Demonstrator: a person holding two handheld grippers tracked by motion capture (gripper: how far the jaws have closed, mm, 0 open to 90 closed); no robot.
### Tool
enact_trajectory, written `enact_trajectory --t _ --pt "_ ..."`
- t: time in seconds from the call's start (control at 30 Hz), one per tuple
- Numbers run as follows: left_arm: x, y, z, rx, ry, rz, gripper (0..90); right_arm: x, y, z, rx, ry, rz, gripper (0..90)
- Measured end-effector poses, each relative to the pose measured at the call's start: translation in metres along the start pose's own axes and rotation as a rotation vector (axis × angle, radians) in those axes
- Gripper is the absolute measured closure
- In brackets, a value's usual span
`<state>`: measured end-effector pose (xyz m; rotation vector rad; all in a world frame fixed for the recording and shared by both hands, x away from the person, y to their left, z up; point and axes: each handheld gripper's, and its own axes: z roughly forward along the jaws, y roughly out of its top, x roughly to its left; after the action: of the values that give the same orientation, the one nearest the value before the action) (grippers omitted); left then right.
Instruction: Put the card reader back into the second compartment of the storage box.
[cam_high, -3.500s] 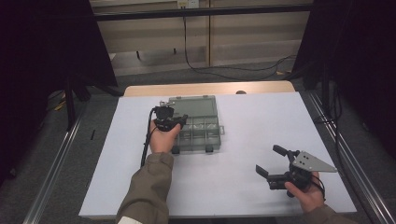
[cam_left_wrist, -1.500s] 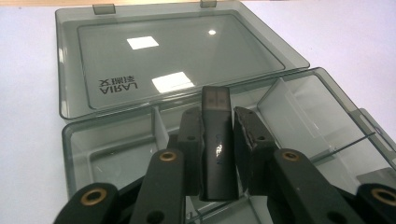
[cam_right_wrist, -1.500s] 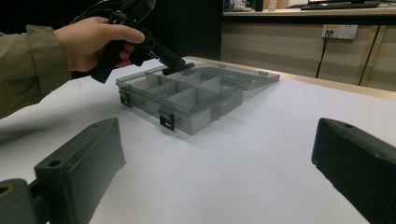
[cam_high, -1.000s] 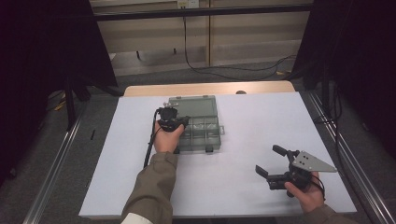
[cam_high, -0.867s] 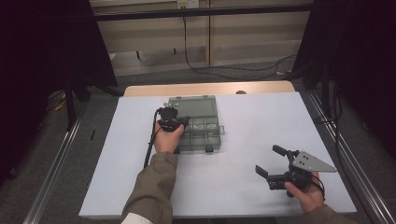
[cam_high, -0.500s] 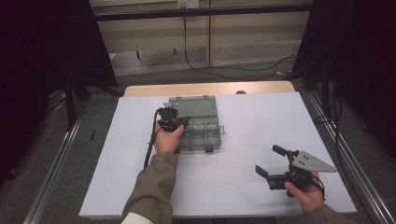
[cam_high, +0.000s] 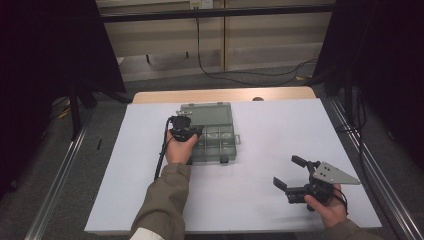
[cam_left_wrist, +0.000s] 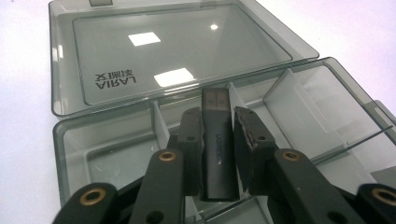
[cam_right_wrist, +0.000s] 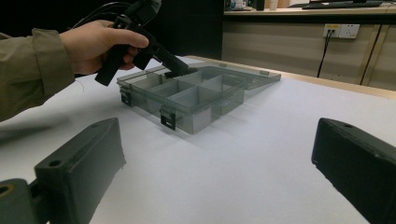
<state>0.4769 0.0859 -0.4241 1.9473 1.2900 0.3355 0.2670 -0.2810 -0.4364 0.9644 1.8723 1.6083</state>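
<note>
Two grippers sit over the white table (cam_high: 260, 200) in the high view. The left gripper (cam_high: 187, 131), held in the person's left hand (cam_high: 180, 147), hangs over the near left part of a smoky grey compartment box (cam_high: 220, 145), whose lid lies folded flat on the far side. The right gripper (cam_high: 292, 175), in the right hand (cam_high: 325, 207), rests low at the near right of the table, well apart from the box, with its jaws spread and nothing between them. A dark cable runs from the left gripper back along the sleeve (cam_high: 160, 205).

Left gripper view: the jaws are closed on a dark USB stick (cam_left_wrist: 217, 140), one pad on each long side. The stick stands along the jaws, metal plug end pointing away from the camera. Beneath it lie the open compartments of the box, split by pale dividers (cam_left_wrist: 161, 128); the stick sits above the divider line near the box's middle. The clear lid (cam_left_wrist: 177, 51) lies flat behind, lettering showing in reverse. Whether the stick touches the box floor cannot be told.

Right gripper view: the two black jaws stand wide at the lower corners, with bare table between them. Further off, the left hand tips the left gripper's nose down into the box, at a compartment on the far side. Two black latches (cam_right_wrist: 167, 119) show on the box's near wall.
</note>
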Motion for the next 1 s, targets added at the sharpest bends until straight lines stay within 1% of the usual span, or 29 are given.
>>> enact_trajectory --t 0.07,0.1,0.23,0.27,0.3,0.37,0.43,0.5,0.53,0.57,0.6,0.8,0.9,1.0 --pt "0.000 0.000 -0.001 -0.005 -0.008 -0.003 70.7 0.000 0.000 0.000 -0.001 -0.001 0.001 1.4" --pt "0.000 0.001 -0.002 -0.011 0.000 -0.006 69.8 0.000 0.000 0.000 -0.001 -0.002 0.001 1.5" --pt "0.000 0.003 -0.007 -0.031 0.007 0.001 63.1 0.000 0.000 0.000 0.003 -0.001 0.006 1.4" --pt "0.001 0.004 -0.008 -0.033 0.006 0.001 62.6 0.000 -0.001 0.001 0.004 -0.001 0.006 1.5" --pt "0.002 0.004 -0.009 -0.039 0.000 -0.008 60.8 0.000 -0.001 0.001 0.006 -0.001 0.004 1.5" --pt "0.004 0.004 -0.011 -0.049 0.010 0.001 53.6 0.000 -0.001 0.001 0.009 -0.002 0.006 1.5" --pt "0.006 0.005 -0.013 -0.050 0.003 -0.002 48.9 0.000 -0.001 0.002 0.007 -0.005 0.006 1.5" --pt "0.007 0.005 -0.015 -0.053 0.014 0.005 42.7 0.000 -0.001 0.002 0.011 -0.006 0.012 1.5" --pt "0.008 0.005 -0.015 -0.055 0.018 0.006 41.2 -0.001 -0.001 0.002 0.011 -0.008 0.014 1.5" --pt "0.009 0.005 -0.016 -0.058 0.016 -0.006 38.7 -0.001 -0.001 0.003 0.012 -0.008 0.013 1.4" --pt "0.011 0.005 -0.016 -0.051 0.010 -0.006 35.2 -0.001 -0.001 0.003 0.012 -0.008 0.015 1.4" --pt "0.015 0.006 -0.020 -0.070 0.012 0.008 27.6 -0.002 -0.001 0.007 0.019 -0.017 0.018 1.5" --pt "0.017 0.006 -0.021 -0.077 0.022 0.007 23.9 -0.003 -0.001 0.008 0.026 -0.025 0.024 1.5" --pt "0.020 0.006 -0.023 -0.068 0.025 0.009 22.1 -0.005 0.000 0.010 0.026 -0.030 0.022 1.4"
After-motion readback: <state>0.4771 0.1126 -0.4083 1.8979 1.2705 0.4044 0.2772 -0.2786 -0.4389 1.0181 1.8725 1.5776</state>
